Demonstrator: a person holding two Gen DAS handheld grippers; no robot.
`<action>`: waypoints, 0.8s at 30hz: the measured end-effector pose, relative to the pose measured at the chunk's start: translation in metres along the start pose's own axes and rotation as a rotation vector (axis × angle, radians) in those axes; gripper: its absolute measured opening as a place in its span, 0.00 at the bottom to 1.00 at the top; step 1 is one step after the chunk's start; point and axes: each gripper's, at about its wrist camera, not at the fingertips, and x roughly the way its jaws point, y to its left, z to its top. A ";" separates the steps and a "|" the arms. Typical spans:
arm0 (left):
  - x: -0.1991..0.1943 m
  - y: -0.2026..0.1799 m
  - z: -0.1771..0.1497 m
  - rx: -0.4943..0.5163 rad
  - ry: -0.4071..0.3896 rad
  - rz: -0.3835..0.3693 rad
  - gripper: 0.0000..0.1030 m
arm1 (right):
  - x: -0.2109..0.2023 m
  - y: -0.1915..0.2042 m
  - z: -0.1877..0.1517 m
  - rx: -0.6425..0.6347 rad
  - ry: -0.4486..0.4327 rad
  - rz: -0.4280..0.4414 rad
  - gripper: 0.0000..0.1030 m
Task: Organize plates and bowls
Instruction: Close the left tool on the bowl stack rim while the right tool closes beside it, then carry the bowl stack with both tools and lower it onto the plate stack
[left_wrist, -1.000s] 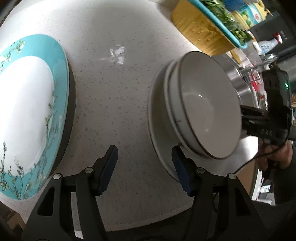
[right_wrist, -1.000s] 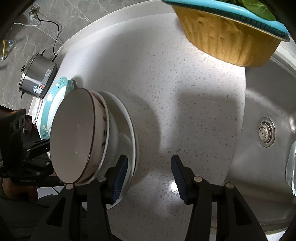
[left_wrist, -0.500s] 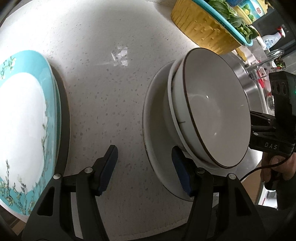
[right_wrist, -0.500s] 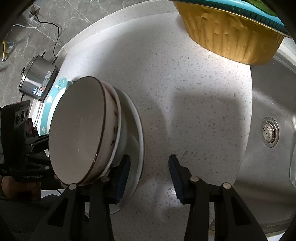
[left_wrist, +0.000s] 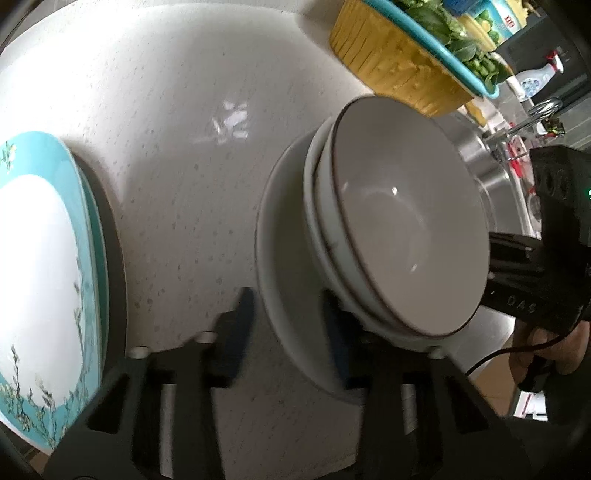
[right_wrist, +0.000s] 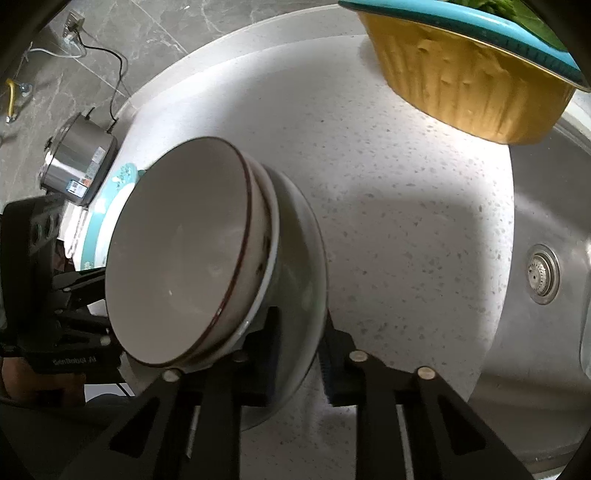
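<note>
Two glossy round bowls (left_wrist: 406, 221) nest on a smooth white plate (left_wrist: 280, 266) on the speckled stone counter (left_wrist: 177, 110). The left gripper (left_wrist: 291, 325) and right gripper (right_wrist: 299, 343) are closing over opposite plate rims; motion blur hides whether they touch. A teal flowered plate (left_wrist: 40, 280) is cut off beyond.

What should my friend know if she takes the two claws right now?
Left claw: closing on the near rim of the white plate, rim between its pads.
Right claw: closing on the same plate's opposite rim.
Two stacked bowls sit on that plate, on the speckled counter.
The teal flowered plate lies apart, to the left in the left view.
Done: bowls stacked on the white plate.
Left: probably firm up both grips, then lift the stack level so the bowls don't slide, and set it where it belongs.
</note>
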 end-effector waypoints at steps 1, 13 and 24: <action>0.000 -0.001 0.004 0.008 -0.006 -0.004 0.17 | 0.000 0.000 0.001 0.006 0.001 -0.001 0.18; 0.004 -0.004 0.011 0.051 -0.024 0.002 0.15 | 0.001 0.000 0.005 0.063 0.000 -0.055 0.15; -0.011 -0.009 0.011 0.072 -0.028 0.015 0.15 | -0.009 0.002 -0.002 0.083 -0.002 -0.036 0.16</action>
